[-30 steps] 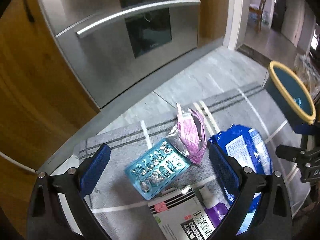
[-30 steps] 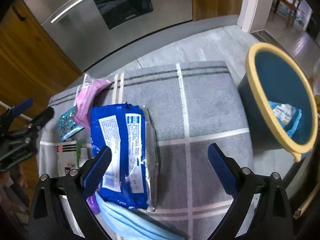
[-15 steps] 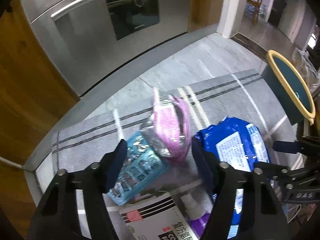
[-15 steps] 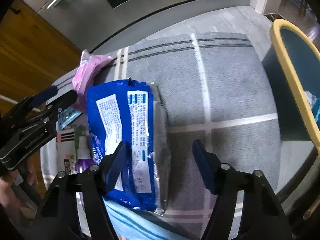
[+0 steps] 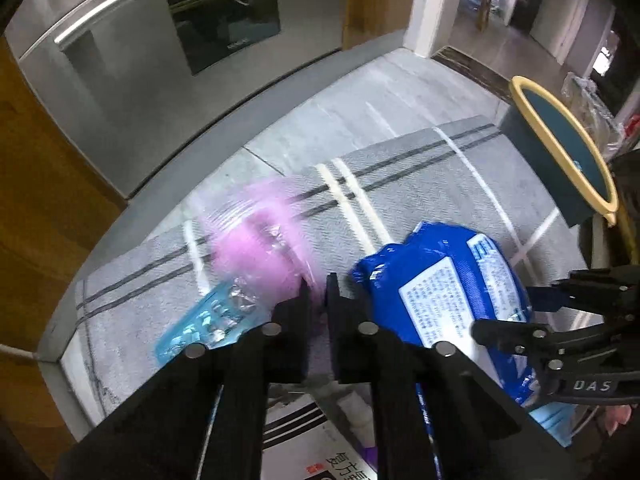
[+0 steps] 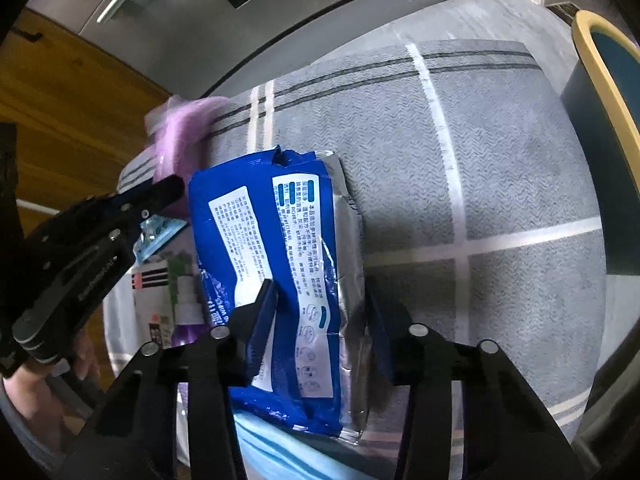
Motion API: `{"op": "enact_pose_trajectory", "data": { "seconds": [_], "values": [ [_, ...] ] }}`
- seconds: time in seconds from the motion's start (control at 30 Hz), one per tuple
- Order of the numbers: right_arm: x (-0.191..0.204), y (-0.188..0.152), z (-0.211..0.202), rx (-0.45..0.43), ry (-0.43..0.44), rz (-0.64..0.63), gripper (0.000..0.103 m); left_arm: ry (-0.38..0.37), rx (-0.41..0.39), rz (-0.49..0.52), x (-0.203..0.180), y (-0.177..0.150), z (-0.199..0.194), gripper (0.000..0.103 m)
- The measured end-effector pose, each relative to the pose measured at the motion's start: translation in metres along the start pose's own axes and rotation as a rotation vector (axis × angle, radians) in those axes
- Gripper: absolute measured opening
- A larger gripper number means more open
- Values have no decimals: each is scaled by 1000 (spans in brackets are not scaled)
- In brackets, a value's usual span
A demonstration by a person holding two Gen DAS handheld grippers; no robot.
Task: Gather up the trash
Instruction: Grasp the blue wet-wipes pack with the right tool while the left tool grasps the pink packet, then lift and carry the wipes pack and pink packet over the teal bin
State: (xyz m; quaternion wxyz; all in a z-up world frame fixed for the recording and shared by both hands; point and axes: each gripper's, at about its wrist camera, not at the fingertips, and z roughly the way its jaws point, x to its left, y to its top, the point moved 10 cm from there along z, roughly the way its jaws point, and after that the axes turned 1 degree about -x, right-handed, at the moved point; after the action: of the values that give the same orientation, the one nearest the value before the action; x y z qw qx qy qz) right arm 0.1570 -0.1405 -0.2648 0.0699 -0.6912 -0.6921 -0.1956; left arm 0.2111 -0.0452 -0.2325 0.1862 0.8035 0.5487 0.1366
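Grabbing two pieces at once here: left gripper (image 5: 316, 294) fingers clenched on the pink wrapper (image 5: 260, 240), right gripper (image 6: 320, 312) closing around the blue wipes pack (image 6: 272, 264), both on the grey mat (image 6: 500, 152), bin (image 6: 600, 92) barely filled, blister pack (image 5: 208, 320) waiting.

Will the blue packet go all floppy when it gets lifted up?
Probably a bit. The blue packet has crinkled, shiny foil edges, so it may sag and feel slippery. It looks puffy, so likely light. The right gripper straddles its lower end.
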Motion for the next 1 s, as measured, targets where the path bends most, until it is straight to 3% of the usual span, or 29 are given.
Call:
{"op": "enact_pose_trajectory", "data": {
  "seconds": [0.17, 0.3, 0.7, 1.0],
  "values": [
    [3, 7, -12, -21, 19, -12, 23, 2, -6, 17, -2, 1, 0, 3],
    [8, 11, -24, -58, 5, -64, 18, 12, -13, 38, -6, 3, -2, 1],
    [-19, 29, -75, -187, -87, -62, 14, 40, -98, 11, 1, 25, -29, 1],
    [-23, 40, -127, -291, -131, -109, 13, -14, -197, 3, -19, 46, -62, 1]
  ]
}}
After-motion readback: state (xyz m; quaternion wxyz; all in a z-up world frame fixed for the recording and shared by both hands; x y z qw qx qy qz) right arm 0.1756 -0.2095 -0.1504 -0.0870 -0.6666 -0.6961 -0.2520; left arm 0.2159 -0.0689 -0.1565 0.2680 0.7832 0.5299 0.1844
